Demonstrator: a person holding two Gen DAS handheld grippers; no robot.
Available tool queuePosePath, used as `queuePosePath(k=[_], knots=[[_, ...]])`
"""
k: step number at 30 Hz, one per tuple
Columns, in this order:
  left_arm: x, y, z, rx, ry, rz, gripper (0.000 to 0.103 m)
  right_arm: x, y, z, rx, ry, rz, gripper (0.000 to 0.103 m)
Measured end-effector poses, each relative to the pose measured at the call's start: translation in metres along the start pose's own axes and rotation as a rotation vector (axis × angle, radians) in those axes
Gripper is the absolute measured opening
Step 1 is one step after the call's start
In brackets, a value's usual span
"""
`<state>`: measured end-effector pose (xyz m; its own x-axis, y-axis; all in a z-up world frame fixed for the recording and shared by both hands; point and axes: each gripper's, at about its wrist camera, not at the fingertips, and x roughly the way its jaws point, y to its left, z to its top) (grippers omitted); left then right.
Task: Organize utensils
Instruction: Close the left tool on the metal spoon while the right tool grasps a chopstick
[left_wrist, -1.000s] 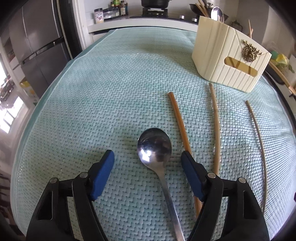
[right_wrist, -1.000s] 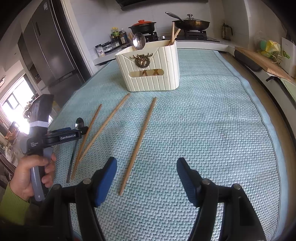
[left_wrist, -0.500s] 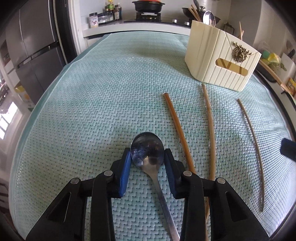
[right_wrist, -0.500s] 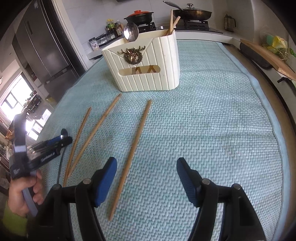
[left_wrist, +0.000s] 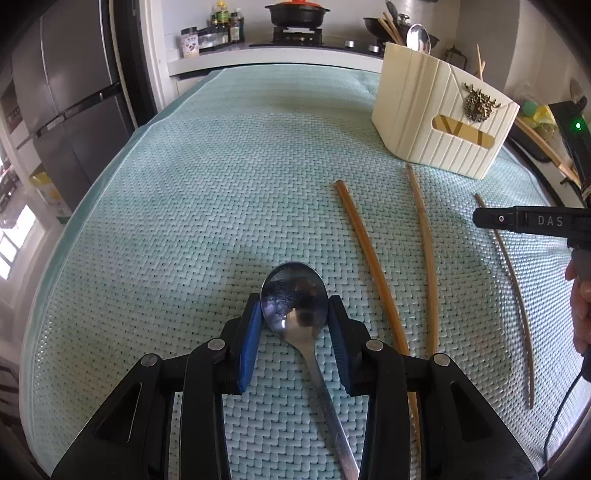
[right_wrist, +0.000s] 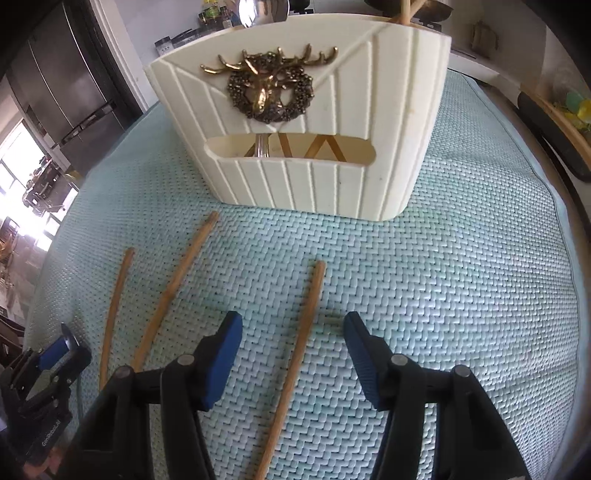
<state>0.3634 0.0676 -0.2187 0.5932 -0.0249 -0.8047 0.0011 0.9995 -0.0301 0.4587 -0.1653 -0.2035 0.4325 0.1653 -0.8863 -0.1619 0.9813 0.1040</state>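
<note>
My left gripper (left_wrist: 294, 317) is shut on the bowl of a steel spoon (left_wrist: 295, 295), whose handle runs back under the gripper over the teal mat. Three wooden chopsticks lie to its right: one (left_wrist: 369, 258), one (left_wrist: 426, 251) and one (left_wrist: 513, 288). A cream utensil holder (left_wrist: 439, 122) with a brass deer emblem stands at the far right and holds a spoon and chopsticks. My right gripper (right_wrist: 291, 332) is open, low over the mat, with the rightmost chopstick (right_wrist: 299, 347) between its jaws. The holder (right_wrist: 295, 133) stands close ahead of it.
The teal woven mat (left_wrist: 184, 221) covers the table. A fridge (left_wrist: 66, 92) stands at the left. A counter with jars, a pot and a stove (left_wrist: 295, 22) lies behind. A wooden board (right_wrist: 561, 125) lies off the mat's right edge.
My left gripper closed on the spoon's bowl and holds it. My right gripper moved forward and down toward the holder, coming astride the rightmost chopstick.
</note>
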Motion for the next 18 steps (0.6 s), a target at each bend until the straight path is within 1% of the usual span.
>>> queuePosePath(k=[2,4,10,14,18], knots=[[-0.001,-0.001,-0.001,0.002,-0.001,0.003,0.036,0.002,0.007,-0.001,-0.022,-0.003,-0.038,0.05],[-0.002,-0.001,-0.002,0.003,-0.002,0.003,0.036,0.004,0.015,-0.002,-0.051,-0.002,-0.078,0.045],[-0.004,-0.003,-0.004,0.004,-0.003,0.009,0.036,0.003,0.023,-0.006,-0.078,0.008,-0.112,0.041],[-0.004,-0.004,-0.005,0.006,-0.002,0.009,0.036,0.005,0.035,-0.012,-0.083,0.002,-0.122,0.041],[-0.005,-0.004,-0.005,0.007,-0.003,0.01,0.036,0.009,0.041,-0.009,-0.085,0.004,-0.127,0.041]])
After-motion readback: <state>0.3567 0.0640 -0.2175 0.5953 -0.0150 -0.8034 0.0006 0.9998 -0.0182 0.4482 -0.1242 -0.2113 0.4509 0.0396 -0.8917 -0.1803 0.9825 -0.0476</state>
